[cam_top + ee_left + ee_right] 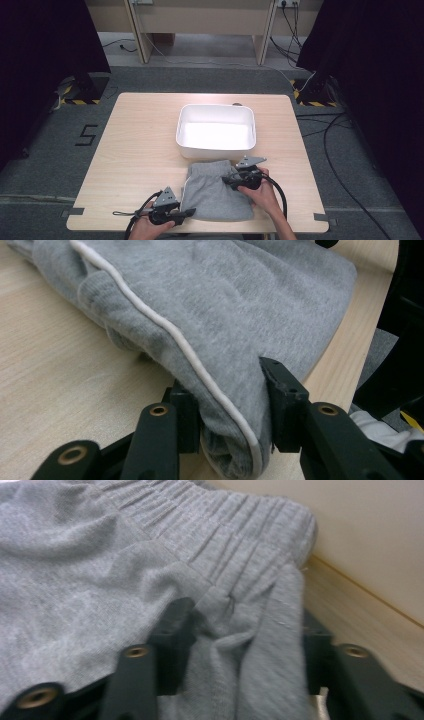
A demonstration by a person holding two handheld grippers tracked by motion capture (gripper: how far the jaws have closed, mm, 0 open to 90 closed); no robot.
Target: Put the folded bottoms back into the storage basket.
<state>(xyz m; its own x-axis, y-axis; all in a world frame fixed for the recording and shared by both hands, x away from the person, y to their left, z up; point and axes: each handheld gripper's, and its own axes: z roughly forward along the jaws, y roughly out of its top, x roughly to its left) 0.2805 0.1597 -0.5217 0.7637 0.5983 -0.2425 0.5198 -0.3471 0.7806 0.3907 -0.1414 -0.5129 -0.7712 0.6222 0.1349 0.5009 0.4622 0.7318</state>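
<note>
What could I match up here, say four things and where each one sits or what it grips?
Things:
1. white tub
2. grey shorts
3. left gripper
4. right gripper

Places:
A. clamped on the piped corner at the table's near edge
B. flat between tub and person
C. mid-table, beyond the shorts
D. clamped on the fabric by the ribbed waistband

Pairs: 1-C, 2-B, 3-A, 4-D

Folded garment [216, 192]: heather grey knit, white piping [195, 365] along one seam, ribbed waistband [220, 535] in matching grey. Tub [216, 131], at 12 o'clock from the garment: plain white throughout. Table [135, 150]: pale wood grain, light beige. Left gripper [186, 213] and right gripper [227, 180]: black bodies, grey top plates, brass-coloured rivets [159, 410]. Floor [45, 145]: dark grey carpet, apparently marked with a black "5" at 9 o'clock; yellow-black hazard stripes [80, 101] at 10 o'clock.
</note>
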